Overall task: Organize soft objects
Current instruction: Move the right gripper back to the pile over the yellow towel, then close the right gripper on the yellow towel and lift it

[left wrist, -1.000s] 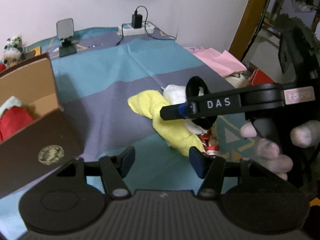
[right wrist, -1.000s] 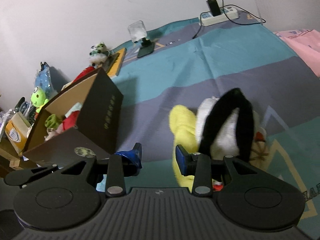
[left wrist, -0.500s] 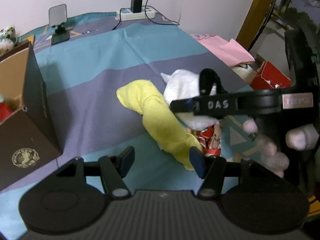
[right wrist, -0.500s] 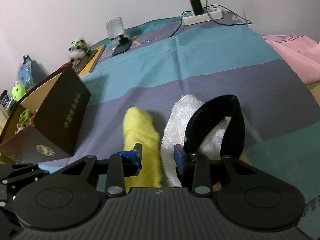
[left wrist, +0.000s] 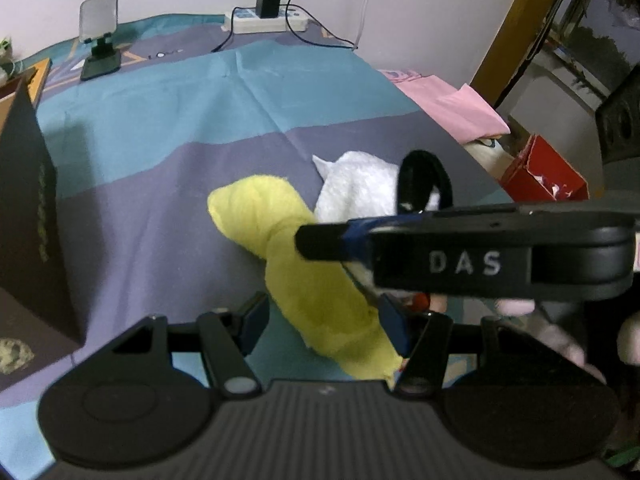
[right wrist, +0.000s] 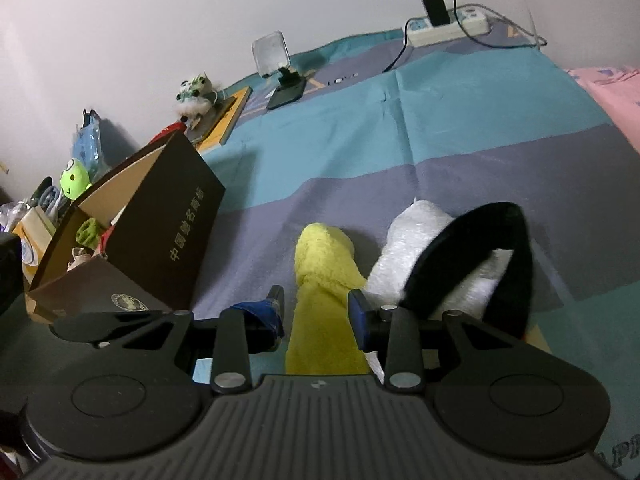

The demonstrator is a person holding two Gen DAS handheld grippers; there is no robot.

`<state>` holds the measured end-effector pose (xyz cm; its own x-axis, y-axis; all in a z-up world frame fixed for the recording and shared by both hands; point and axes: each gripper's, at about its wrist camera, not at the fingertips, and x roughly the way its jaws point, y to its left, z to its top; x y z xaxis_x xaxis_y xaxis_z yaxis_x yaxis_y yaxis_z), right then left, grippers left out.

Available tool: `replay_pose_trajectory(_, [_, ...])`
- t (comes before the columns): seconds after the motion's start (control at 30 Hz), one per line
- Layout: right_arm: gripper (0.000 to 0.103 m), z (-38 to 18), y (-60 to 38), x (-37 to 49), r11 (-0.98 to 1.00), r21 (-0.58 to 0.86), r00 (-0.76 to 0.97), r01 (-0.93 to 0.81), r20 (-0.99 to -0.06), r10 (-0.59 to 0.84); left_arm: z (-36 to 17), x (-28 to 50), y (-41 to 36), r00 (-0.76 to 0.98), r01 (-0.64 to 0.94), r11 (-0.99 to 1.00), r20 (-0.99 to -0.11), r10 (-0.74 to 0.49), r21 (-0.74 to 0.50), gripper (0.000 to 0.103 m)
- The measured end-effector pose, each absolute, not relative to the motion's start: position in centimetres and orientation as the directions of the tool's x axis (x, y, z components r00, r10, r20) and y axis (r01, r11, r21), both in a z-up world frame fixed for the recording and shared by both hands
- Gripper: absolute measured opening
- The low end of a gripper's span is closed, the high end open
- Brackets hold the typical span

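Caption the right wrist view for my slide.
Open right tongs straddle a yellow towel on the bedspread, brown box alongside.

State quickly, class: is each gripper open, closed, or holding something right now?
Left gripper: closing around the yellow cloth, not yet gripping it.
Right gripper: opening, the same cloth between its jaws, not gripped.

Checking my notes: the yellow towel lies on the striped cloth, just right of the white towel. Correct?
Not quite: the yellow towel lies left of the white towel, touching it, as the right wrist view shows. It does lie on the striped cloth.
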<state>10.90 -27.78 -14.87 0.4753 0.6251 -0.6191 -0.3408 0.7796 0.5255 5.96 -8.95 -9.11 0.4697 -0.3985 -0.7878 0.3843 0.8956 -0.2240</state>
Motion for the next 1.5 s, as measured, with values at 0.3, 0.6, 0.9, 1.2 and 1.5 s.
replay_pose_trajectory(0.3, [0.017,-15.8,-25.6,12.3,0.806,0.491,0.442,-0.33,-0.674,0.592,-10.5,7.2,-8.2,0.457,0.374,0.893,-0.788,-0.412,-0.25,0.014])
replay_pose_trajectory(0.6, [0.013,-15.5,-25.1,11.5,0.757,0.573,0.407,-0.315,-0.638,0.653,-8.6,6.0,-7.2,0.487,0.431,0.873,-0.755,-0.44,-0.23,0.006])
replay_pose_trajectory(0.9, [0.008,-11.9,-24.5,8.9,0.665,0.686,0.412,-0.297,-0.536,0.737,-4.8,2.8,-4.3,0.554,0.512,0.841,-0.681,-0.479,-0.175,0.006])
replay_pose_trajectory(1.2, [0.015,-11.3,-23.6,9.4,0.84,0.469,0.558,-0.271,-0.635,0.535,-5.4,1.5,-1.2,0.531,0.533,0.824,-0.683,-0.502,-0.191,0.009])
replay_pose_trajectory(1.5, [0.016,-16.4,-22.6,10.9,0.881,0.441,0.498,-0.173,-0.732,0.464,-7.5,0.8,-2.1,0.491,0.572,0.804,-0.717,-0.495,-0.164,0.065])
